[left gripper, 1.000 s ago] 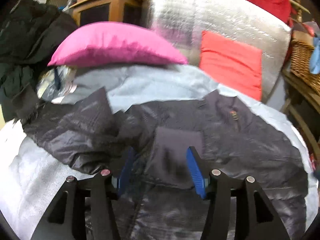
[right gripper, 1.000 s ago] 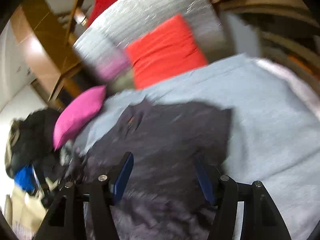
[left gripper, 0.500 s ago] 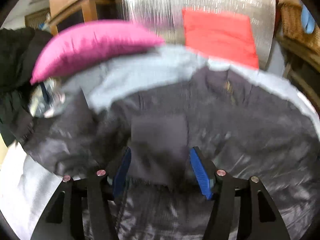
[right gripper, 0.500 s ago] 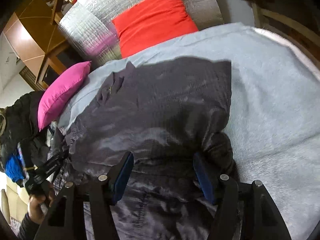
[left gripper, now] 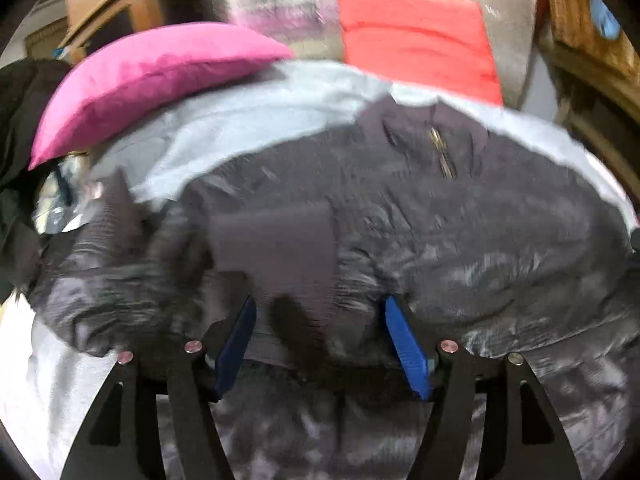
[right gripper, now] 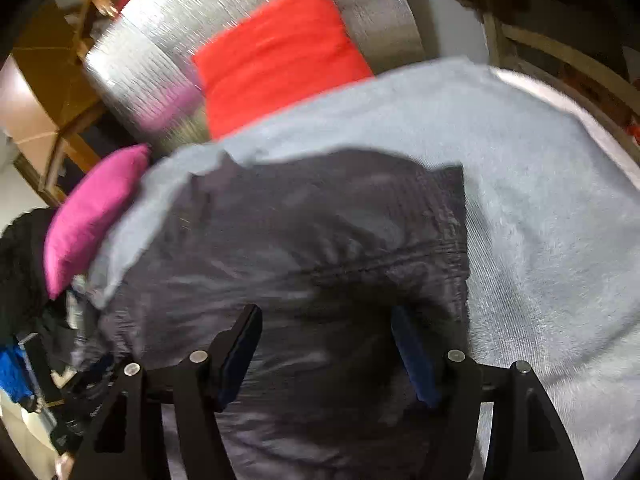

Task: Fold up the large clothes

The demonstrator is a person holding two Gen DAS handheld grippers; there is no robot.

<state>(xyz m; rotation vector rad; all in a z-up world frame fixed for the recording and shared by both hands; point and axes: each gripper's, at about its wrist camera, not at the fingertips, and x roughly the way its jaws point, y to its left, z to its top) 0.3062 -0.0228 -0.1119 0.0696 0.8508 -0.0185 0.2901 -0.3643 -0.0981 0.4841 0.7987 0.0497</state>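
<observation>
Dark grey jacket (left gripper: 460,216) lies spread on the bed (right gripper: 540,200), collar at 12 o'clock; you have barely folded it. Both grippers' (left gripper: 320,344) (right gripper: 326,350) fingers are opening, pinching nothing.

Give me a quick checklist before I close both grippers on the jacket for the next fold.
1. Jacket fabric between the left gripper pads: ok, the dark jacket lies between them, jaws opening and not pressing.
2. Fabric between the right gripper pads: ok, jacket under the gap, jaws opening.
3. Jacket spread flat: not ok, a rumpled sleeve is bunched at the left side.
4. Zipper closed: cannot tell, too blurred.
5. Room on the grey blanket to fold toward: ok, bare blanket beside the jacket's straight edge.
6. Pink pillow apart from the jacket: ok, blanket shows between them.
</observation>
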